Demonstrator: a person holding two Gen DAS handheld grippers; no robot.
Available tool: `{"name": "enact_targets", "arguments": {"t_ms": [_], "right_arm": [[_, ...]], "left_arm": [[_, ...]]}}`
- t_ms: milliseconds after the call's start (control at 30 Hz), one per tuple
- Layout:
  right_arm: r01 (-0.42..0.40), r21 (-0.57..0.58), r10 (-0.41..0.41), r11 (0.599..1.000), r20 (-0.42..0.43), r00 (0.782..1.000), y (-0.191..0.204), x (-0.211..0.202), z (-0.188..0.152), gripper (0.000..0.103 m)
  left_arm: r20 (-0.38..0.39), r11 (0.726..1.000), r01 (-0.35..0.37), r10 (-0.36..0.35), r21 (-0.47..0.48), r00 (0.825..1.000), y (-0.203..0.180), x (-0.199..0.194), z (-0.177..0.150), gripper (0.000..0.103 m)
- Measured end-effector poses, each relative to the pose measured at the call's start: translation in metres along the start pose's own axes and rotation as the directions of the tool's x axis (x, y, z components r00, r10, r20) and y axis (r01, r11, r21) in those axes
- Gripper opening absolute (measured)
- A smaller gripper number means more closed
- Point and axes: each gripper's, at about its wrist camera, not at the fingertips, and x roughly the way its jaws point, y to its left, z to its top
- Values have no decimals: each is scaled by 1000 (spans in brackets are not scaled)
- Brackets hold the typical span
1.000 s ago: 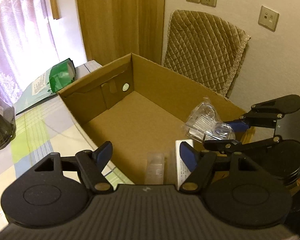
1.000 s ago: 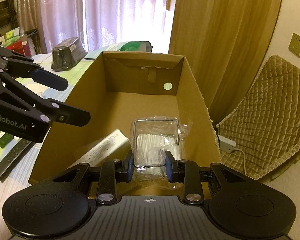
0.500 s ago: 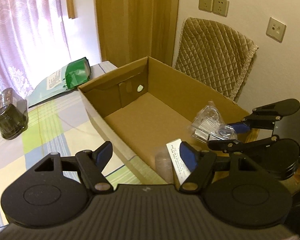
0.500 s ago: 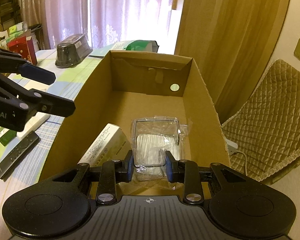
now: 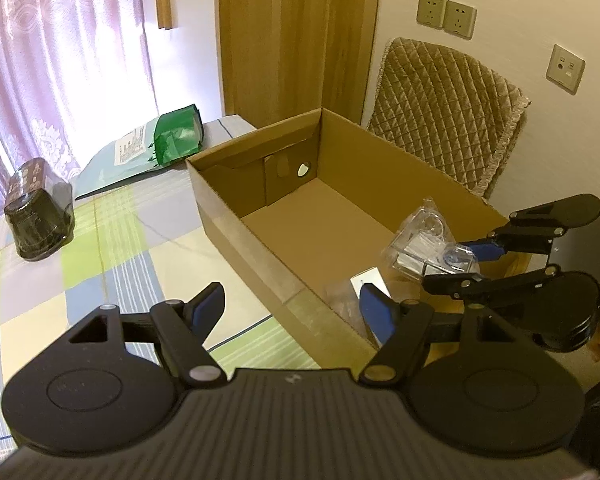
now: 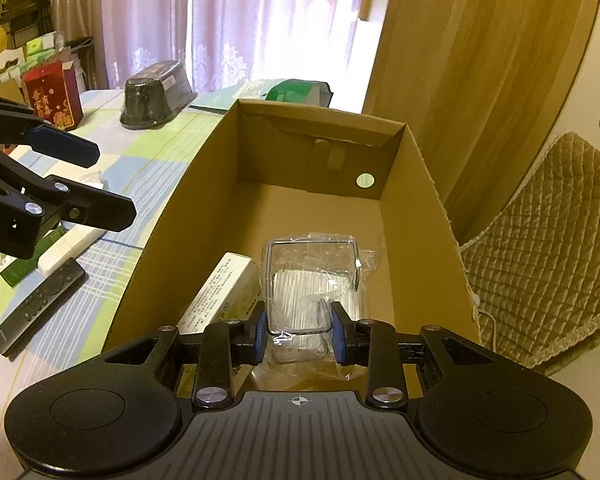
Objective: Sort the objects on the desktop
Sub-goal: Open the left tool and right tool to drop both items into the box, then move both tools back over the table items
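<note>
Checked tablecloth (image 5: 112,248) under everything; my right gripper (image 6: 299,334) is clamped on a clear plastic box in crinkly film (image 6: 312,280), held over the open brown cardboard carton (image 6: 204,216), white printed packet (image 6: 220,292) inside beside it. Left gripper (image 5: 292,306) spread wide, empty, above carton's near wall.

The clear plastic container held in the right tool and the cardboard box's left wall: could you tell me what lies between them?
A white printed carton lies between the clear plastic container and that wall, shown in the right wrist view.
</note>
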Motion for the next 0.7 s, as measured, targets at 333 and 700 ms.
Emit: {"name": "enact_targets", "arguments": {"t_ms": [333, 700], "right_arm": [[15, -29, -15, 999, -3, 1000, 8, 1, -1, 63], [25, -33, -25, 999, 16, 1000, 14, -8, 1, 68]], "left_arm": [[-12, 1000, -19, 18, -19, 1000, 9, -7, -10, 74], [-37, 997, -71, 71, -23, 997, 16, -19, -22, 79]]}}
